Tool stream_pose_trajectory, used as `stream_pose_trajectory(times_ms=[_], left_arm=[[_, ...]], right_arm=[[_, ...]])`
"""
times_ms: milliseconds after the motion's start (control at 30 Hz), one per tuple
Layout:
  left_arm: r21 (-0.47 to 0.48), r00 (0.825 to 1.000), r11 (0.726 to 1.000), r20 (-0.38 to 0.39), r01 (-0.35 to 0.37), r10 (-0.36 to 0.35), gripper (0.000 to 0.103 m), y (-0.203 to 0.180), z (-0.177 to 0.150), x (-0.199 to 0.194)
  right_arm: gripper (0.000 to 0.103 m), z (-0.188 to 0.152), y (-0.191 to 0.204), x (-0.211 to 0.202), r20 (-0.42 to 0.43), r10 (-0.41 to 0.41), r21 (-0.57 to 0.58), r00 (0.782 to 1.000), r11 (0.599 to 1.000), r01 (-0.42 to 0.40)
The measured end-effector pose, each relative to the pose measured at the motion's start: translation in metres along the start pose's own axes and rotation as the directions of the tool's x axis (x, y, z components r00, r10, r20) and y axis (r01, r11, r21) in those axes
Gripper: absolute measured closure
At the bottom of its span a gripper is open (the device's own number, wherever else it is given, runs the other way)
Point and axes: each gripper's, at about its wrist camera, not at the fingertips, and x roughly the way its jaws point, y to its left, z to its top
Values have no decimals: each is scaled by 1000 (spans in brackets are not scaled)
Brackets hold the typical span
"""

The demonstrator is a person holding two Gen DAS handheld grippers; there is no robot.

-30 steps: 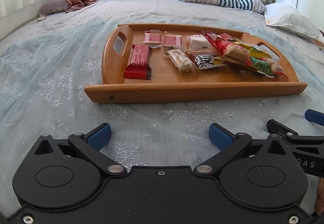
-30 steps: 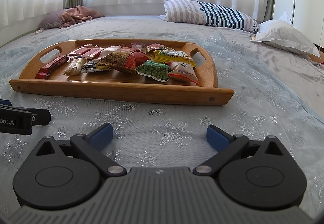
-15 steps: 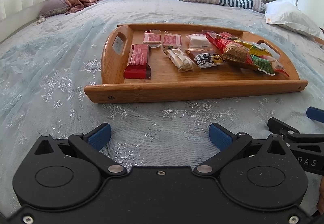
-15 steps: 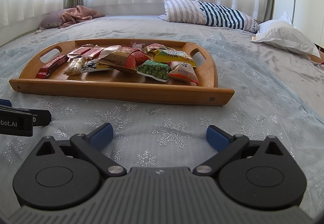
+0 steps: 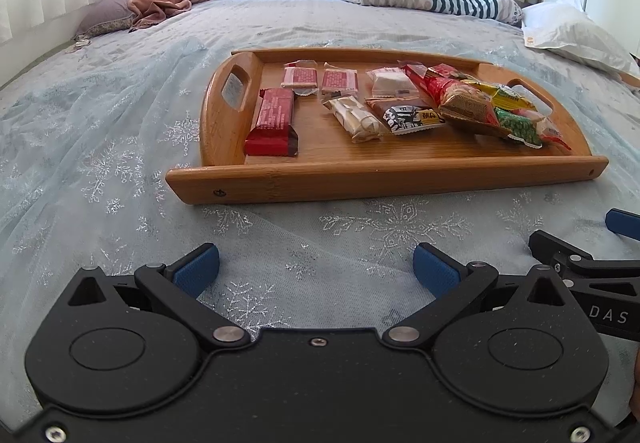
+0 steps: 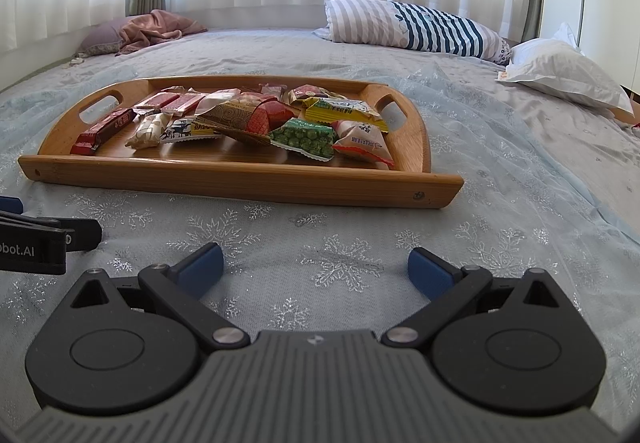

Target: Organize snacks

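- Both grippers hover low over the bed [image 5: 100, 147], short of the wooden tray [image 5: 360, 179]; left gripper [image 5: 316, 267] fingers spread wide, empty; right gripper [image 6: 314, 267] likewise wide and empty.
- Every snack in view lies in the tray: red bar [image 5: 274, 121] alone at its left end, small packets in loose rows mid-tray, bags heaped at the right, green pea bag [image 6: 306, 137] among them.
- Tidy left, jumbled right: could be partway sorted, or all gathered in.
- For any pick, come in flat, pinch a wrapper's edge and lift without dragging its neighbours.
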Motion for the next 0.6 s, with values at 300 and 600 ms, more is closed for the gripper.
stream_pose_trajectory(times_ms=[300, 600], left_arm=[[1, 1000, 1000, 3, -1, 1, 0, -1, -1, 0], [1, 1000, 1000, 1, 0, 0, 0, 0, -1, 0]], right_arm=[[0, 0, 0, 0, 0, 0, 0, 1000, 1000, 0], [0, -1, 0, 1, -3, 2, -1, 1000, 1000, -2]])
